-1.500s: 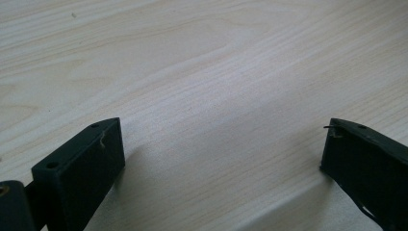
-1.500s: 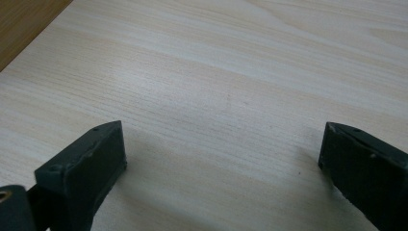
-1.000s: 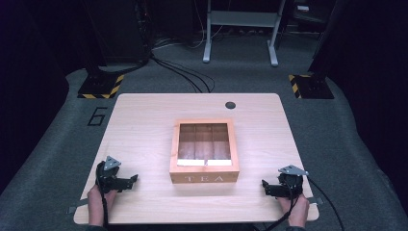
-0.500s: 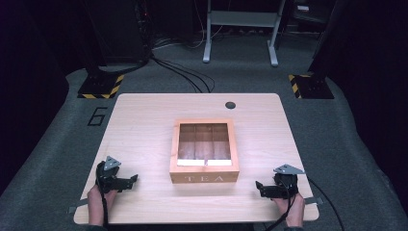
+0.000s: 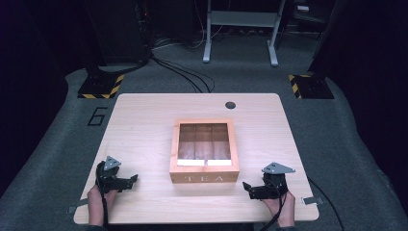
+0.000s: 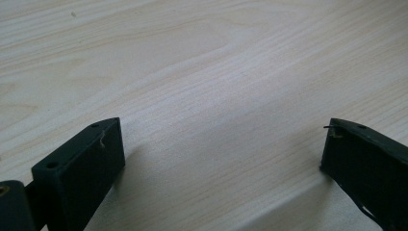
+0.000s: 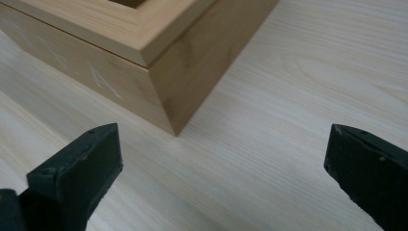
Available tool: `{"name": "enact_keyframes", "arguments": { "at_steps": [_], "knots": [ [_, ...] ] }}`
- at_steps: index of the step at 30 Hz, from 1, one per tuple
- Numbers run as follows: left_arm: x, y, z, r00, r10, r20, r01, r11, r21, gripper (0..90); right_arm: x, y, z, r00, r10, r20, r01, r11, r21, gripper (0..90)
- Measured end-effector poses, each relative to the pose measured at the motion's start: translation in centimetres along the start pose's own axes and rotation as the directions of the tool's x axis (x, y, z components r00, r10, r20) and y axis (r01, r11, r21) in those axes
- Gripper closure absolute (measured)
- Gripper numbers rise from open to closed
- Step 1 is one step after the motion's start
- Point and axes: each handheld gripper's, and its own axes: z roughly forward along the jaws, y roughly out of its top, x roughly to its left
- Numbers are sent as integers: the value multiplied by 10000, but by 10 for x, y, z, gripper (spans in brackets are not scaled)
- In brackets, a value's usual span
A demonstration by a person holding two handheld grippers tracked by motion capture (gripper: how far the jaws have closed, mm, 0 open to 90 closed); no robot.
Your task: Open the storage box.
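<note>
2 tongs lie low on the table (image 5: 144, 125), jaws spread and empty. Between them, ahead of both, sits the closed tea box (image 5: 204, 151); its near corner stands just beyond the right tongs (image 5: 251, 189), while the left tongs (image 5: 129, 181) face bare wood. A hurried 1-sided push from the right could likely skid the box leftward or jam a jaw against its corner.

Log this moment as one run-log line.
tea box: lid closed, table centre | left gripper: open, empty | right gripper: open, empty, aimed at box corner
</note>
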Motion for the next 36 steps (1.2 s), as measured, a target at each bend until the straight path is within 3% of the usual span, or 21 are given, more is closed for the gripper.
{"name": "enact_keyframes", "arguments": {
  "at_steps": [4,14,17,18,24,31,36],
  "knots": [
    [0,0,0,10000,0,3,0,10000,-4,11,9,6,4,9992,-128,-369,127,9999,-33,0],
    [0,0,0,10000,0,3,0,10000,-2,11,23,14,14,9975,-442,-554,431,9989,-209,45],
    [0,0,0,10000,3,2,-3,10000,-2,11,25,15,16,9972,-437,-606,414,9984,-380,155],
    [0,0,0,10000,5,2,-5,10000,-3,11,27,16,17,9976,-416,-546,393,9983,-428,244],
    [0,0,0,10000,2,4,-2,10000,-2,11,31,18,17,9967,-627,-520,593,9962,-635,423],
    [0,0,0,10000,2,3,-2,10000,-2,11,34,20,18,9958,-739,-532,707,9958,-587,572],
    [0,0,0,10000,3,3,-3,10000,-3,11,33,20,16,9958,-746,-534,711,9953,-652,609]
  ]
}}
